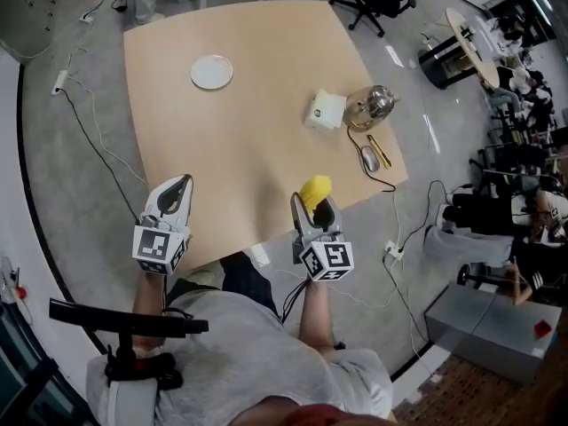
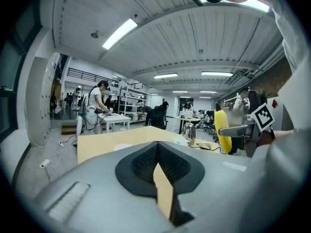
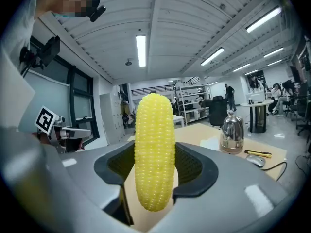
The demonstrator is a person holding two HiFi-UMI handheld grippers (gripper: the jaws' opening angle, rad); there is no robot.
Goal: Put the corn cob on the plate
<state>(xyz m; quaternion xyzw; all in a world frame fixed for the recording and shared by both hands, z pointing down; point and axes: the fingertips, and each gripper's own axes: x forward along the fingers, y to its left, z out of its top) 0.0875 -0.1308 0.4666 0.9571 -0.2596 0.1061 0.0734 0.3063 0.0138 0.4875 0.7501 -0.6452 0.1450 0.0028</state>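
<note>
Right tongs (image 3: 154, 152) clamp my yellow knobbly corn cob (image 1: 315, 188) upright, mid-length, for carry. Left tongs (image 2: 158, 144) shut, empty, idle. Round white plate (image 1: 211, 72) at 11 o'clock, well apart, apparently bare.

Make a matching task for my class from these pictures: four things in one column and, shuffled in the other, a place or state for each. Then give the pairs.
Things
1. corn cob
2. plate
3. kettle
4. left gripper

Places or states
A. jaws together, nothing between them
B. upright in the jaws of the right gripper
C. bare, on the far part of the table
D. near the table's right edge, beside a white box

Pairs: 1-B, 2-C, 3-D, 4-A
</note>
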